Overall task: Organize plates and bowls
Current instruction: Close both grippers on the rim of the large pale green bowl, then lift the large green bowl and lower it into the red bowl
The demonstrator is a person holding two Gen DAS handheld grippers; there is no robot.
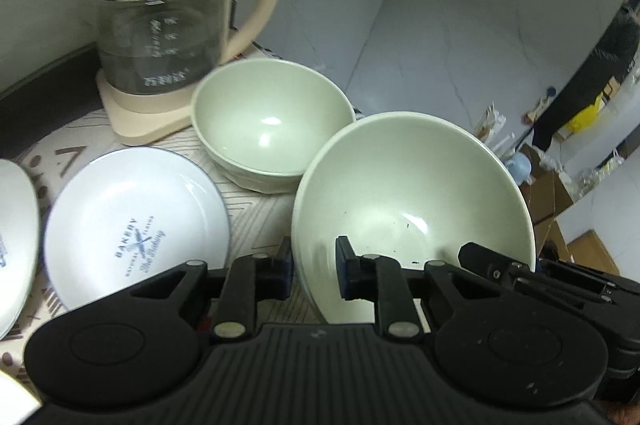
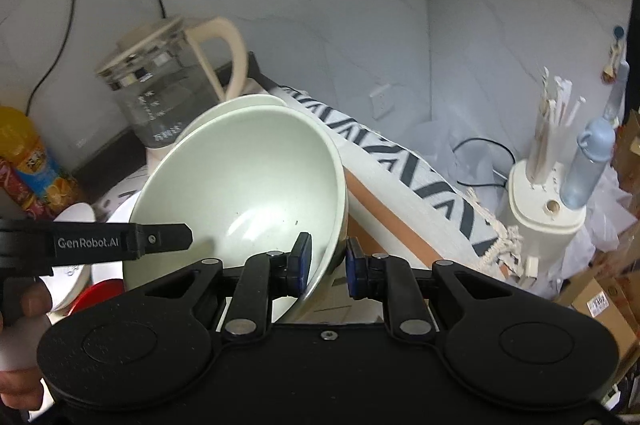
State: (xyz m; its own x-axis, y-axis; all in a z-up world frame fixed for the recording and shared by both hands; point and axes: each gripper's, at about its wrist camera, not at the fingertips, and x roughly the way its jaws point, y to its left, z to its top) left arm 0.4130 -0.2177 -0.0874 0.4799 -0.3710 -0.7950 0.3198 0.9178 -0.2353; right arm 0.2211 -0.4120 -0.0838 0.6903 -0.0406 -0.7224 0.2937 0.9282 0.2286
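Both tools engaged on one pale green bowl (image 1: 400, 193), held tilted with its mouth toward the cameras and clear of the table (image 1: 256, 209). Left hand-held gripper (image 1: 313, 267) straddling the near-left rim: one pad outside the wall, one inside, gap narrow but contact on the outer pad not confirmed; pinch judged probable, not certain. Right hand-held gripper (image 2: 327, 265) astride the opposite, right-hand rim, inner pad against the inside wall, outer pad just beside the outside wall; again a light pinch or near-pinch. Second green bowl (image 1: 272, 129) upright on the table, directly beyond and slightly left of the held one, just in front of the glass kettle (image 1: 168, 25). Left arm judged nearer that target; coming move judged a forward-left carry to nest one bowl in the other. White plate (image 1: 136, 229) flat on the table to the left, a further plate edge (image 1: 16, 225) beyond it. Left view alone showing the gap between the two bowls and the plates; right view overlapping both bowl rims, but alone showing the table's right edge, the patterned cloth (image 2: 400, 161) hanging there, and a hand (image 2: 24, 337) on the left tool's grip.
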